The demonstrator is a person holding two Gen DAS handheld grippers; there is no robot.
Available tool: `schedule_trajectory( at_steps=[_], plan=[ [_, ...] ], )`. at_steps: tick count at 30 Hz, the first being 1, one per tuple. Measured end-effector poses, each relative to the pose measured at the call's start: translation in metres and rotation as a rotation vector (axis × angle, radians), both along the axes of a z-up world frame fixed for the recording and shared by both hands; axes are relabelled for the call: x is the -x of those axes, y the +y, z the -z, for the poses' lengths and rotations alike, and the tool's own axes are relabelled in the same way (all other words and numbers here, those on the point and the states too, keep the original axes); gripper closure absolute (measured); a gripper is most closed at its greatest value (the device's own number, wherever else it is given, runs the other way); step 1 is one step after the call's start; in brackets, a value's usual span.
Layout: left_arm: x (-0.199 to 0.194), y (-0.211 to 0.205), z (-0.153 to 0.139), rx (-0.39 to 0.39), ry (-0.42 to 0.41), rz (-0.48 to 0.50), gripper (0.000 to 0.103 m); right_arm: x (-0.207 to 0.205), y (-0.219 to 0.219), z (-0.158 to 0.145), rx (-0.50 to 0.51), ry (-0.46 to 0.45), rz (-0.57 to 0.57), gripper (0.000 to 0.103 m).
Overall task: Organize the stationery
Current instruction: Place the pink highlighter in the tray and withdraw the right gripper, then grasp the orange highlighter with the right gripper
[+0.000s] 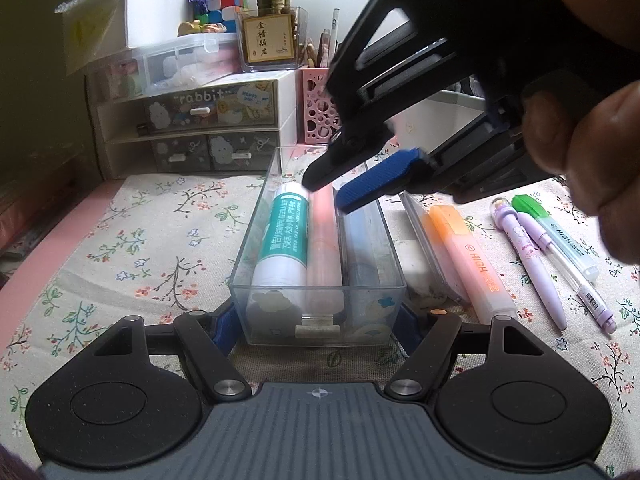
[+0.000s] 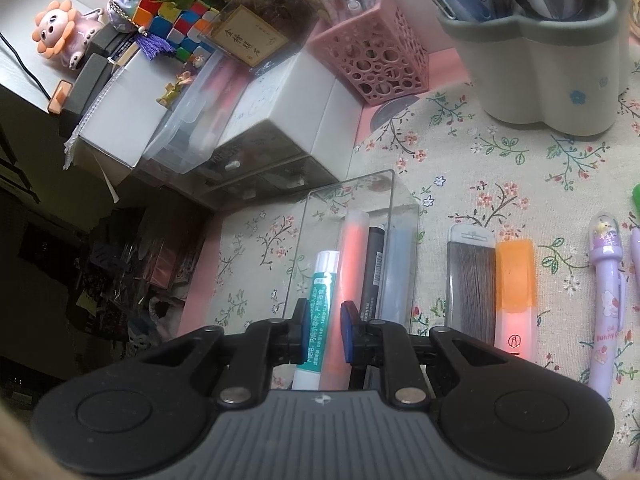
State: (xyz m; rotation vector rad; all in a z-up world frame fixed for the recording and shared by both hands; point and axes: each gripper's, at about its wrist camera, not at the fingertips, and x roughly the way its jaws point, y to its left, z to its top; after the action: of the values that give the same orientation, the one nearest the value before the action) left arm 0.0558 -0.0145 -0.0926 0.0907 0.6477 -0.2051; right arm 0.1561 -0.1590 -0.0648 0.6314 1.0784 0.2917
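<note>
A clear plastic drawer box (image 1: 320, 292) lies on the floral cloth, held at its near end between the jaws of my left gripper (image 1: 318, 322). In it lie a white and green glue stick (image 1: 282, 240), a pale pink marker (image 1: 325, 248) and a dark pen (image 1: 362, 236). My right gripper (image 1: 340, 188) hovers open over the far part of the box, holding nothing. In the right wrist view the right gripper (image 2: 325, 332) straddles the glue stick (image 2: 318, 312) and pink marker (image 2: 352, 264) from above, inside the box (image 2: 348, 216).
To the right of the box lie a lead case (image 2: 472, 276), an orange highlighter (image 1: 472, 264), a purple pen (image 1: 532, 256) and a green-capped highlighter (image 1: 560, 232). A pink mesh holder (image 2: 376, 60), a white pen pot (image 2: 548, 68) and a drawer unit (image 1: 200, 128) stand behind.
</note>
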Motion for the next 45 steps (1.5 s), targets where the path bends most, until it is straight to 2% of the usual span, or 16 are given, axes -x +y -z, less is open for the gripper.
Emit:
schedule_trajectory(
  at_steps=[6,12,15,19,25,33,34,45],
  plan=[
    [0.000,0.000,0.000,0.000,0.000,0.000,0.030,0.017,-0.037,-0.016,-0.005,-0.067,0.073,0.090],
    [0.000,0.000,0.000,-0.001,-0.001,0.000,0.030,0.029,-0.071,-0.007,0.044,-0.040,0.165,0.089],
    [0.000,0.000,0.000,-0.002,0.000,0.001,0.030,0.034,-0.073,-0.004,0.079,-0.040,0.150,0.089],
    [0.000,0.000,0.000,-0.002,-0.001,0.001,0.030,0.042,-0.076,-0.002,0.177,-0.045,0.165,0.089],
    [0.000,0.000,0.000,-0.002,-0.001,0.000,0.030,0.041,-0.077,0.007,0.228,-0.016,0.152,0.089],
    [0.000,0.000,0.000,-0.002,-0.001,0.000,0.030,0.034,-0.074,0.016,0.216,0.007,0.138,0.089],
    [0.000,0.000,0.000,-0.002,-0.001,0.000,0.030,0.033,-0.073,0.018,0.218,0.010,0.136,0.086],
    [0.000,0.000,0.000,-0.002,-0.001,0.001,0.030,0.029,-0.046,0.016,0.332,-0.050,0.049,0.084]
  ],
)
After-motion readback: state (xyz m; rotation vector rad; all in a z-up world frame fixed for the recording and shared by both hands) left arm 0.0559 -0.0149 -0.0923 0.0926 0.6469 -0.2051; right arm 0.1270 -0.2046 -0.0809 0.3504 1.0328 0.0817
